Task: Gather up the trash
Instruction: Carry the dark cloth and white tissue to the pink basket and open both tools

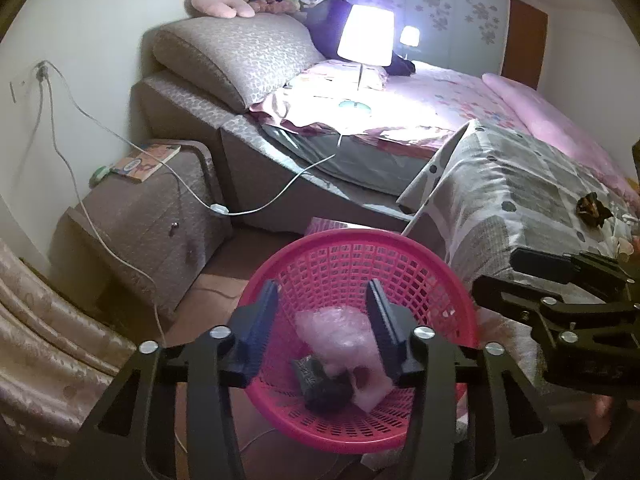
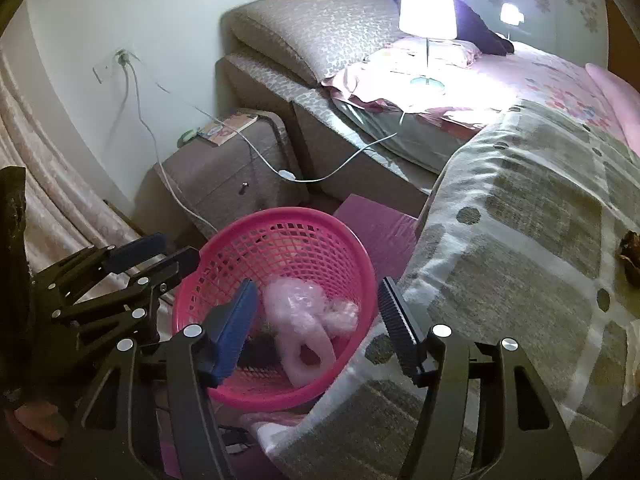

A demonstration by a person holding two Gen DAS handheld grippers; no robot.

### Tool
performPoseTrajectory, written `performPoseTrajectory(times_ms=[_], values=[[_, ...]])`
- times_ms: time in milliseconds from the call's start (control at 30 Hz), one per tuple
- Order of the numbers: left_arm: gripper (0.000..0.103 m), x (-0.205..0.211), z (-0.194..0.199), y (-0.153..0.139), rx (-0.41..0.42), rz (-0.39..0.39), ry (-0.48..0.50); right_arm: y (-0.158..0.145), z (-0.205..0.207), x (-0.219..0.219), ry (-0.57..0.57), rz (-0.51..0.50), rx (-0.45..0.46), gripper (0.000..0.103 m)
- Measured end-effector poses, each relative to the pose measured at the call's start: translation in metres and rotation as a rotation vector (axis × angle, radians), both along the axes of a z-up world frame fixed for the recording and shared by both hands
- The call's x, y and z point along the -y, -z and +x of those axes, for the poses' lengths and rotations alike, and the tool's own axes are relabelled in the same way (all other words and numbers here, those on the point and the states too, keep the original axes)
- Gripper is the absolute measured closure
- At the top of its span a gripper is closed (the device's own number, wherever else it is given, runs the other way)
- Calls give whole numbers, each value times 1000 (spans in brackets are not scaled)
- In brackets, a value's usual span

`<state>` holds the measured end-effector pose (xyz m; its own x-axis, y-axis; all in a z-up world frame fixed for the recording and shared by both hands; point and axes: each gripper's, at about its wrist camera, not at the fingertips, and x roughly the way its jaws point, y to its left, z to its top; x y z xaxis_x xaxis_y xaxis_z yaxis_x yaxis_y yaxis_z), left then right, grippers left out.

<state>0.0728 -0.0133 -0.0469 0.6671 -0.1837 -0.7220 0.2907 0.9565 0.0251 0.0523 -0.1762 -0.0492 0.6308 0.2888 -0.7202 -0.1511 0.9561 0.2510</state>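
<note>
A pink mesh basket [image 1: 320, 252] stands on the floor beside the bed; it also shows in the right wrist view [image 2: 280, 232]. Inside lie crumpled pink bubble wrap [image 1: 340, 332] [image 2: 304, 320] and a dark piece of trash [image 1: 324, 384]. My left gripper [image 1: 324, 312] is open and empty above the basket. My right gripper [image 2: 316, 312] is open and empty over the basket's right rim; it shows in the left wrist view [image 1: 520, 276]. A dark brown scrap [image 1: 592, 208] lies on the patterned blanket [image 1: 520, 200], at the right edge of the right wrist view [image 2: 630, 256].
A bed with a lit lamp [image 1: 366, 36] on it fills the right side. A brown nightstand [image 1: 160, 216] holds a book [image 1: 148, 160], with white cables [image 1: 192, 196] trailing from the wall socket. A curtain [image 1: 40, 320] hangs at left. A pink box [image 2: 380, 228] sits behind the basket.
</note>
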Motion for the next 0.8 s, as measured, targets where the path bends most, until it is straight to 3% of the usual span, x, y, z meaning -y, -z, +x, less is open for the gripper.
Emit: performPoseTrajectory(times_ms=[267, 533, 800], values=[[37, 0, -5, -5, 24, -18, 4, -2, -15, 17, 44, 28, 11, 35], [33, 17, -16, -9, 55, -22, 69, -11, -55, 52, 133, 24, 58, 30], [30, 47, -32, -13, 61, -34, 175, -11, -118, 126, 348, -20, 83, 28]])
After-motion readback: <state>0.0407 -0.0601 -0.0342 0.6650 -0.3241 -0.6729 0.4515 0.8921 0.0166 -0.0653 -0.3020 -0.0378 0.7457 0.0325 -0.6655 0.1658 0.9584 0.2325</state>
